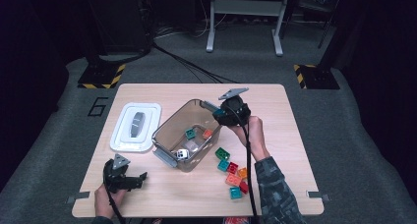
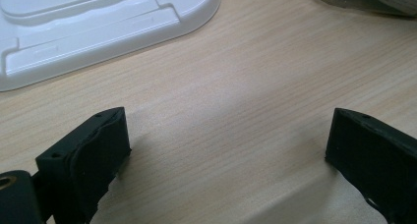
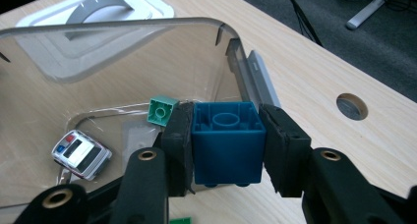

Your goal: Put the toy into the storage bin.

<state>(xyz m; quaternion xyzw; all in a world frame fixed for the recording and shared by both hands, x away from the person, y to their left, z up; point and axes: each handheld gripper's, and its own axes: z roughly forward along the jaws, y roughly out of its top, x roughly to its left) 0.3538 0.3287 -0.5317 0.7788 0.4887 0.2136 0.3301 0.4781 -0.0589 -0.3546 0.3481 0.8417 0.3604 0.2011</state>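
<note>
Blue block (image 3: pixel 227 141) clamped in my right gripper (image 3: pixel 226 148), just before clear bin (image 3: pixel 222 27) rim, bin floor below. Left gripper (image 2: pixel 228 150) spread wide, empty, over worktop (image 2: pixel 246 86). Risk I see: early release drops block outside rim.

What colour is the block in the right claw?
Blue block; clearest in the right gripper view.

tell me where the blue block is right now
The blue block is clamped between the jaws of the right tool, held over the near-right rim of the clear bin, above the green block and the toy car inside it.
</note>
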